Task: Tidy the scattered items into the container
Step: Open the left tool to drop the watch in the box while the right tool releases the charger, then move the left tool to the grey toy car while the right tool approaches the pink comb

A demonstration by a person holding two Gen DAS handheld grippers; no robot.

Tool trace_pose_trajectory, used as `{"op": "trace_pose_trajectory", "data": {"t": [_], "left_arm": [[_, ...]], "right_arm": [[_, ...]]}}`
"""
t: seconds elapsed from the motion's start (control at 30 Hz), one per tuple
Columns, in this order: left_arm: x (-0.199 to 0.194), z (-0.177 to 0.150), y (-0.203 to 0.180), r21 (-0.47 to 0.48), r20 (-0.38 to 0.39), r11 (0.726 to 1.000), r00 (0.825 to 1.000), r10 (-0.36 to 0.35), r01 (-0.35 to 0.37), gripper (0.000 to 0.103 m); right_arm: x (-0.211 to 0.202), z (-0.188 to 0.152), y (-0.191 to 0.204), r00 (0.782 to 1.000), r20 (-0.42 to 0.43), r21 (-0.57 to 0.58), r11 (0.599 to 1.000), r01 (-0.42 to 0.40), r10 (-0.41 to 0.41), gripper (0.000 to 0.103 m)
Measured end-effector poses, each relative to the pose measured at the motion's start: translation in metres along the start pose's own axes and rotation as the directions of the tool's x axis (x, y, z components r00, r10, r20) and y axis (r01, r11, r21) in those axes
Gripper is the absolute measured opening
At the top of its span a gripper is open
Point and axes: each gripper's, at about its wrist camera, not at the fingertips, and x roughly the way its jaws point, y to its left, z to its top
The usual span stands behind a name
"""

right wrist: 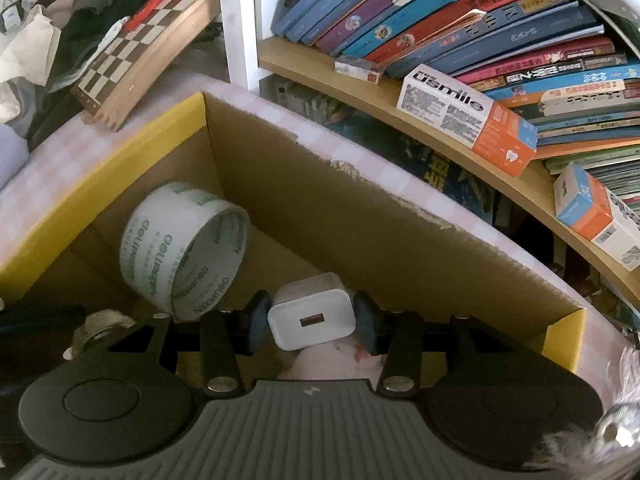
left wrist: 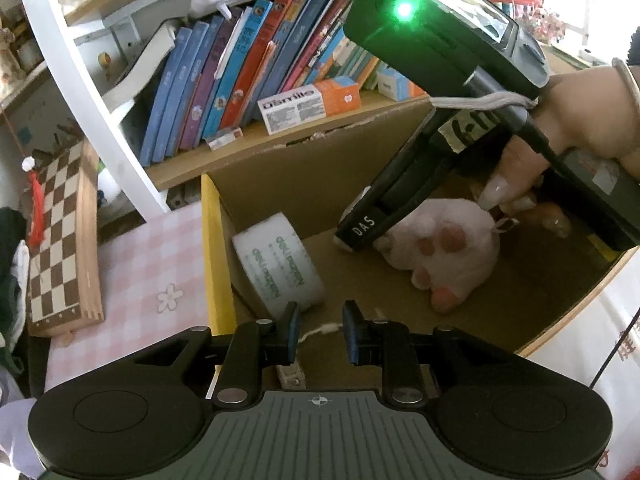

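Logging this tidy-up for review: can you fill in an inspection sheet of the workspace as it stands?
Surface: pink checked tablecloth.
Job's things: open cardboard box holds white tape roll with green print and pink plush paw; white USB charger block above the box.
Clutter: wooden chessboard beside box.
Grippers: left gripper open, nothing between its fingers; right gripper shut on the charger.
Cables: thin whitish string by left fingers.
Surroundings: wooden bookshelf with leaning books behind.
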Motion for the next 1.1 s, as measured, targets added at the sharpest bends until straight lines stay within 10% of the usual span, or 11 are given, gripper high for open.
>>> {"op": "trace_pose_trajectory", "data": {"t": [0.4, 0.67, 1.1], "left_arm": [[-0.047, 0.0, 0.006, -0.02, 0.122, 0.999, 0.992, 0.032, -0.03, 0.03], [-0.101, -0.007, 0.004, -0.027, 0.248, 0.997, 0.966, 0.072, -0.067, 0.071], [-0.147, -0.048, 0.019, -0.092, 0.31, 0.994, 0.947, 0.079, -0.052, 0.079]], "right_arm": [[-0.06, -0.004, -0.007, 0.991, 0.134, 0.083, 0.996, -0.033, 0.022, 0.071], [-0.127, -0.016, 0.011, 0.958, 0.279, 0.083, 0.992, -0.095, 0.069, 0.077], [-0.194, -0.066, 0.038, 0.927, 0.368, 0.127, 0.983, -0.133, 0.078, 0.082]]}}
